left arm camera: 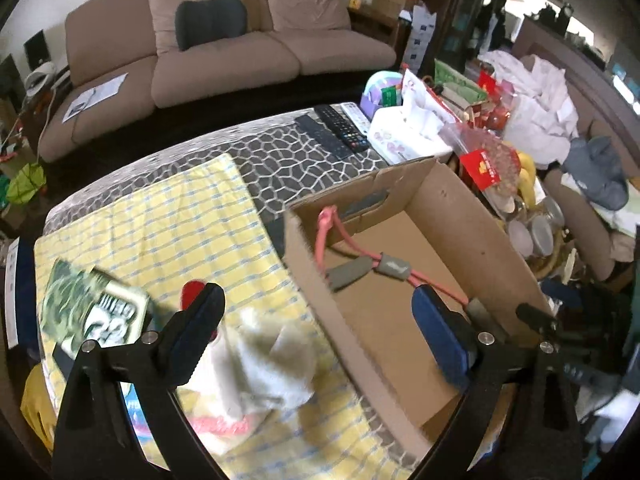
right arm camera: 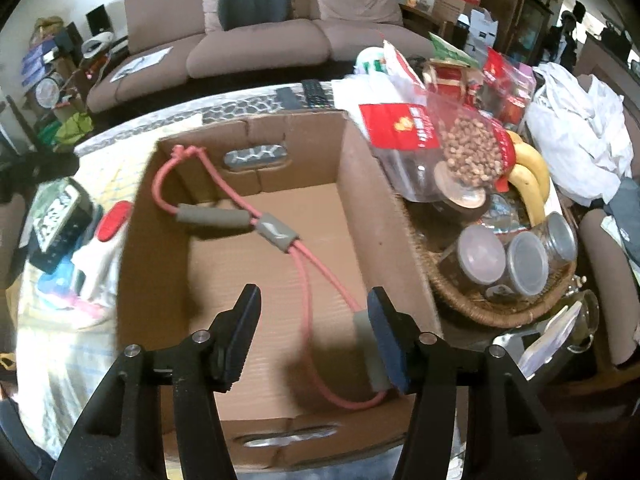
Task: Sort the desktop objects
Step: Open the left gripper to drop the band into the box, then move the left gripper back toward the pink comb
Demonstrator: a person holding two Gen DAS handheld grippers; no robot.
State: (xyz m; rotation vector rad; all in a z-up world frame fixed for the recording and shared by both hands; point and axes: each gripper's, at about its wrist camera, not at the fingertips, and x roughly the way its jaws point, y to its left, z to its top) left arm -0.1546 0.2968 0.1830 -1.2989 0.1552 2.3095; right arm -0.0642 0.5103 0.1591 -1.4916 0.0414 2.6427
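An open cardboard box (right arm camera: 360, 184) stands on the table, and a pink resistance band (right arm camera: 304, 280) with grey foam handles lies inside it, one end draped over the box's left wall. My right gripper (right arm camera: 315, 296) hangs open above the box floor. One grey handle (right arm camera: 366, 344) lies against the inner side of its right finger; nothing is pinched. My left gripper (left arm camera: 316, 300) is wide open, straddling the left wall of the box (left arm camera: 472, 232), with nothing between its fingers. On the yellow checked cloth (left arm camera: 160, 220) lie a green tin (left arm camera: 96, 312), a white cloth (left arm camera: 264, 364) and a red object (left arm camera: 192, 292).
Remote controls (left arm camera: 336, 128) lie at the table's far edge. Right of the box are a wicker basket (right arm camera: 480, 308) with lidded jars, bananas (right arm camera: 528, 176), a bag of peanuts (right arm camera: 472, 152) and piled bags. A brown sofa (left arm camera: 224, 60) stands behind the table.
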